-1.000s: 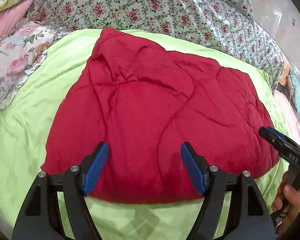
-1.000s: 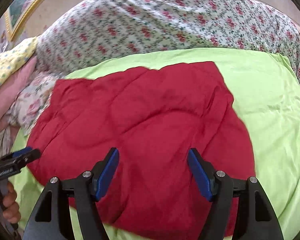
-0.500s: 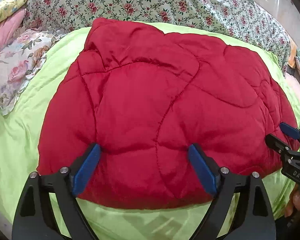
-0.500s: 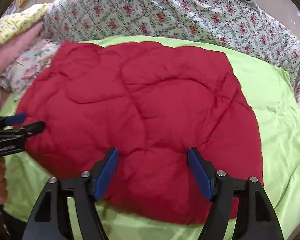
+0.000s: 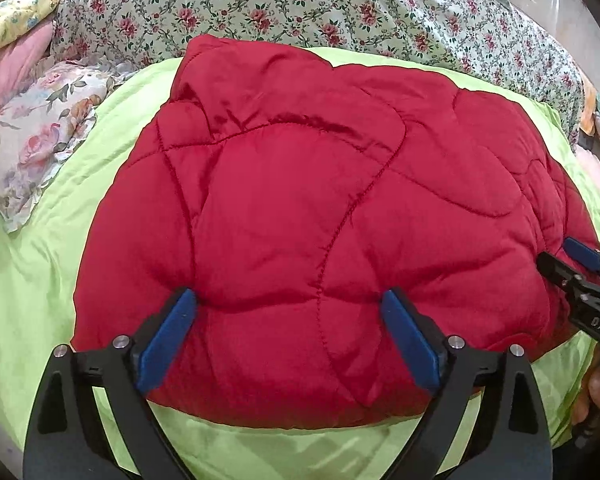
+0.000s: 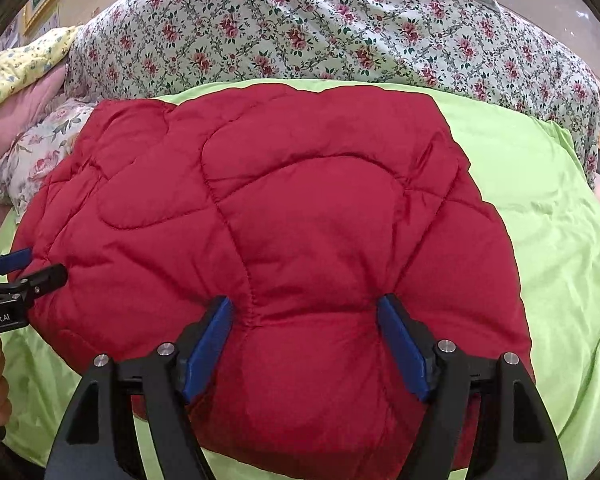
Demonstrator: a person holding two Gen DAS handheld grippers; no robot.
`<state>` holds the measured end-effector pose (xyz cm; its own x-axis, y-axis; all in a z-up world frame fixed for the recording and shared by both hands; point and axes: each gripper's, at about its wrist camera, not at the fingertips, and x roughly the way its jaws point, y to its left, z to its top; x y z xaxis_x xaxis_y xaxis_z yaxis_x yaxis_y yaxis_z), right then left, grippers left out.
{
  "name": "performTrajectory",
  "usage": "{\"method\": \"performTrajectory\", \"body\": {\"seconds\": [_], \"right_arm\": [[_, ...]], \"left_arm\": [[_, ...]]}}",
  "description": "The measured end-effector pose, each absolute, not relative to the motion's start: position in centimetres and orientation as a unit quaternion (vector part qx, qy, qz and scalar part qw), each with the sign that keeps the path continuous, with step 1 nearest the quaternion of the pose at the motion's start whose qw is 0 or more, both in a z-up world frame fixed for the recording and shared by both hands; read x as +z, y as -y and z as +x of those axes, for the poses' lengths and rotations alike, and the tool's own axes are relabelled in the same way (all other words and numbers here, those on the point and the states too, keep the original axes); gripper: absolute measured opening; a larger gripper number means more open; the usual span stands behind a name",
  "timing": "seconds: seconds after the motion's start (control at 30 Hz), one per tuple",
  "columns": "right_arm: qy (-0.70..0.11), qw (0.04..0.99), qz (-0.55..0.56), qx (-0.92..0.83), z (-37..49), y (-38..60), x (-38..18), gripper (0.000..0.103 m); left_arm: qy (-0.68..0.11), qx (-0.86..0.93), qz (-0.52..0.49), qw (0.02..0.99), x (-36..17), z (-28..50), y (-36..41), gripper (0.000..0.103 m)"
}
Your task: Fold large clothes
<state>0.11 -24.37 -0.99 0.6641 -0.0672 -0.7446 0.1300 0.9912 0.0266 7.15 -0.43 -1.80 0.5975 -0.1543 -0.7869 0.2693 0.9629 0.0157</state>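
Observation:
A red quilted padded garment [image 5: 300, 220] lies folded in a puffy block on a lime green sheet [image 5: 28, 288]; it also shows in the right wrist view [image 6: 284, 220]. My left gripper [image 5: 288, 308] is open, its blue pads pressing down on the garment's near-left part. My right gripper [image 6: 304, 312] is open, its pads pressing into the garment's near-right part. Each gripper shows at the edge of the other's view, the right gripper [image 5: 572, 268] at right and the left gripper [image 6: 20, 268] at left.
A floral quilt [image 5: 300, 4] is heaped along the far side of the bed. A floral pillow [image 5: 32, 136] and a pink and a yellow cloth [image 5: 16, 20] lie at the far left. Green sheet shows on all sides of the garment [image 6: 560, 240].
Both grippers have moved forward and down onto the red garment, from hovering near its front edge to pressing their open pads into the padding, which now dents around them.

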Motion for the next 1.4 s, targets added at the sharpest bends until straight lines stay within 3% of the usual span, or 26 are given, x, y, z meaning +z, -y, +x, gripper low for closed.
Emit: {"method": "performTrajectory", "body": {"seconds": [0.33, 0.83, 1.4], "right_arm": [[-0.382, 0.922, 0.057, -0.030, -2.3, 23.0, 2.1, 0.076], [-0.399, 0.914, 0.030, -0.060, 0.3, 23.9, -1.0, 0.078], [-0.410, 0.909, 0.041, -0.059, 0.5, 23.7, -0.9, 0.079]], "left_arm": [[-0.431, -0.113, 0.069, 0.892, -1.9, 7.3, 0.4, 0.096], [-0.402, -0.117, 0.084, 0.904, 0.1, 6.0, 0.7, 0.095], [-0.431, -0.116, 0.075, 0.892, -1.7, 7.9, 0.8, 0.100]]}}
